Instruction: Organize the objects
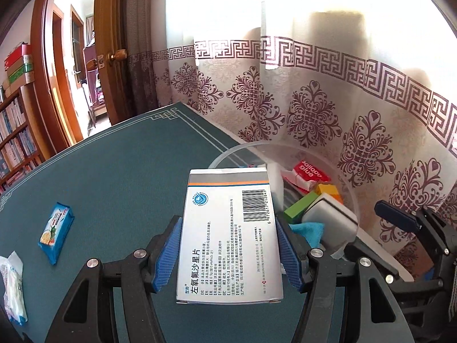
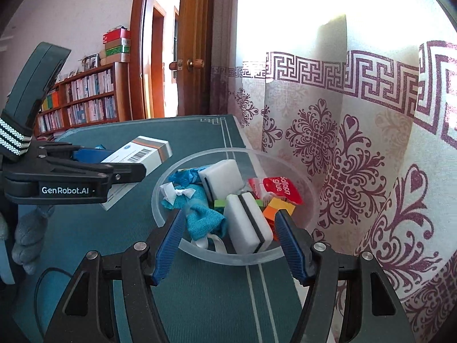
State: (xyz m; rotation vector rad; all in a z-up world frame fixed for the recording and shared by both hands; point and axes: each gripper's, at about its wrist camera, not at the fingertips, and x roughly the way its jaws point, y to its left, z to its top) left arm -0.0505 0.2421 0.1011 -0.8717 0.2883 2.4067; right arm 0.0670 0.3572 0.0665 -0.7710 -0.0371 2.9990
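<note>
Box (image 1: 228, 237) of tablets, white with a grey and orange band and a barcode, sits clamped flat between the blue pads (image 1: 168, 257) of my left gripper (image 1: 228, 253). It is off the table (image 1: 114, 185), held just beside the bowl (image 2: 228, 257), near its left rim in the right wrist view.

My right gripper (image 2: 228, 245) hangs over the near rim of the bowl, jaws apart, nothing between them; a white sponge (image 2: 248, 225) with a black stripe lies below the gap, untouched as far as I can tell.

Bowl is clear plastic, near the table's far corner, against the patterned curtain (image 2: 357, 143). In it: a second sponge (image 2: 218, 175), teal cloth (image 2: 204, 217), white ribbon (image 2: 177, 193), a red packet (image 2: 281, 190), an orange block (image 2: 278, 207), a green block (image 1: 300, 207).

On the table, well left of the box in the left wrist view: a blue snack packet (image 1: 55, 233) and, at the frame edge, a white wrapped pack (image 1: 12, 288).

Behind: an open wooden door (image 2: 197, 43) and a bookshelf (image 2: 85, 100).
</note>
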